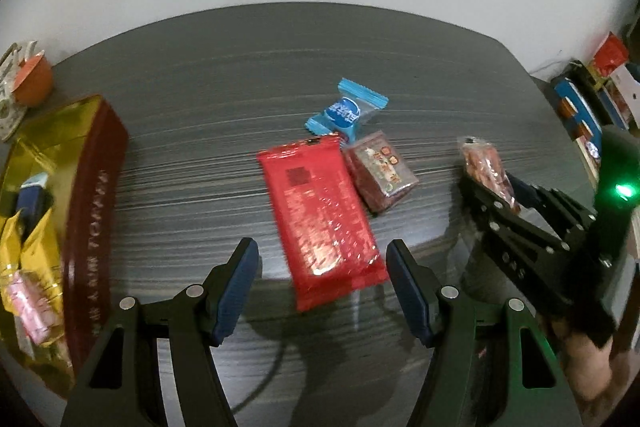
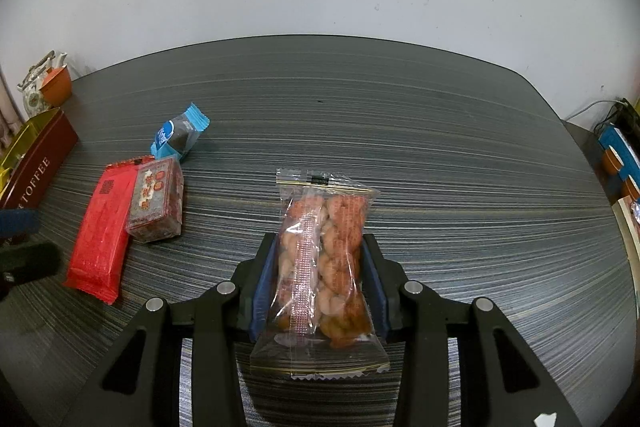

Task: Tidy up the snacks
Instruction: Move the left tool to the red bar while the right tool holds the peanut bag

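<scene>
The right gripper (image 2: pixel 318 283) clamps a clear crinkly packet of fried twists (image 2: pixel 322 263) above the striped grey bench (image 2: pixel 460 167) — light, brittle, best held mid-body; the left gripper (image 1: pixel 322 283) hovers half-open, empty, over a flat red foil pack (image 1: pixel 320 219).

The one word that reads cleanly is "TOFFEE", in pale capitals running along the dark red side of the tin (image 2: pixel 38 169) at about nine o'clock in the right wrist view (the letters before it are cut off by the picture's edge). In the left wrist view the same tin (image 1: pixel 94 219) shows a line of capitals too blurred and turned to make out. Print on the red packet (image 2: pixel 102 227), the small brown packet (image 2: pixel 156 201) and the blue wrapper (image 2: pixel 176 137) stays illegible.
</scene>
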A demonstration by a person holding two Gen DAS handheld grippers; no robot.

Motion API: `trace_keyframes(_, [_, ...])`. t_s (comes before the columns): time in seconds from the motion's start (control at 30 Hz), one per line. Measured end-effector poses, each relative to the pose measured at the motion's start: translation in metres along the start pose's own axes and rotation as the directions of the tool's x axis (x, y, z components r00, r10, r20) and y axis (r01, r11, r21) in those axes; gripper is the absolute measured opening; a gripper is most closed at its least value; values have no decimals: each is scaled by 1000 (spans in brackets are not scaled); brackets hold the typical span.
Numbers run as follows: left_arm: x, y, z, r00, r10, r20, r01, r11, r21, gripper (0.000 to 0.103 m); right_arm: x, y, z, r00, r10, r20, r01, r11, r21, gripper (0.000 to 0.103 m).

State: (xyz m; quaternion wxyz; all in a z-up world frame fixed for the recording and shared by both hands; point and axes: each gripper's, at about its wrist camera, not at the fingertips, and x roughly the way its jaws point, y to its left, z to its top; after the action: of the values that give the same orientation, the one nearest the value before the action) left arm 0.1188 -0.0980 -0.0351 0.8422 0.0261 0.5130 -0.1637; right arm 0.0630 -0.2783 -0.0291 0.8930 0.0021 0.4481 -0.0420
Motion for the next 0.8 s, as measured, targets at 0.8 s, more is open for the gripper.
trace_keyframes(0.8, [33, -9, 15, 997, 77, -20, -76, 996, 39, 49, 3, 3, 1, 1000, 1, 0, -1, 1000, 3, 39])
